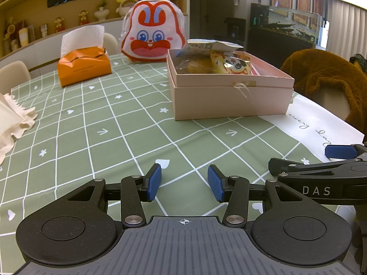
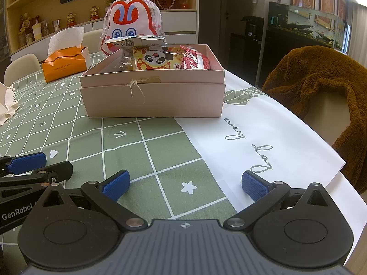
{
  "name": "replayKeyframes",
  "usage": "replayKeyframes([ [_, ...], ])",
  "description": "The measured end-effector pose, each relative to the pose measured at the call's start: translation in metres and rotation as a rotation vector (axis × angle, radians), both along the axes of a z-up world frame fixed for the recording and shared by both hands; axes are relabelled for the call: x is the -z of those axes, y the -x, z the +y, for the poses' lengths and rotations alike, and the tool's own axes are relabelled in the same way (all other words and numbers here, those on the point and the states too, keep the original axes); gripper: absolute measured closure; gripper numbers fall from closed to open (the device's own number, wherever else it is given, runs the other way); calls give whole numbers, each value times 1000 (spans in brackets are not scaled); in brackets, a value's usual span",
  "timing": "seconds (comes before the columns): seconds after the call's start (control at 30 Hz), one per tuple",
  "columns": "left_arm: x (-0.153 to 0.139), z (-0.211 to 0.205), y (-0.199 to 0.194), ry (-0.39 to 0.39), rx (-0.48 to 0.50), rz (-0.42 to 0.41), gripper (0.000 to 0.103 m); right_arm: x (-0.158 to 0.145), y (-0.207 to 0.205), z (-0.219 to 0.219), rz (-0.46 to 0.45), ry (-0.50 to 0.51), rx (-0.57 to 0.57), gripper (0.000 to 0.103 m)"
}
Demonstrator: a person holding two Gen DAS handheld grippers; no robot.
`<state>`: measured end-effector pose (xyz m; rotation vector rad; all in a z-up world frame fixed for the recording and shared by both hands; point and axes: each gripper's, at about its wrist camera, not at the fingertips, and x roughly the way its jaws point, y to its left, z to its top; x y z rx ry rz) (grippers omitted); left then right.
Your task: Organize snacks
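Looks like the tail end of the tidy-up, w/ snack packets already sitting in the pale pink cardboard gift box (image 2: pixel 151 98) on the green grid tablecloth (image 2: pixel 160 160): yellow panda-print packet (image 2: pixel 158 61), red-and-white packet (image 2: pixel 195 59) beside it. Nothing loose near the box, so prob just a final check next. Left gripper (image 1: pixel 184 182) parked in front of the box, jaws roughly half apart, empty. Right gripper (image 2: pixel 184 184) also in front, spread wide, gripping nothing.

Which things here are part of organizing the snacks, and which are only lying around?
Belong to the job:
pink box
panda snack packet
red snack packet
white packet

Just lying about:
orange tissue pack
cartoon bag
brown fleece
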<state>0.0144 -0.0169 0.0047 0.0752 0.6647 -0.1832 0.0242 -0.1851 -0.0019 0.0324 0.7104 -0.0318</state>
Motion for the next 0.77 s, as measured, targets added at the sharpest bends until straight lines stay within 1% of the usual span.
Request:
replayKeyframes([
  [0.77, 0, -1, 1, -5, -5, -1, 51, 0, 0, 0, 0, 0, 0, 0],
])
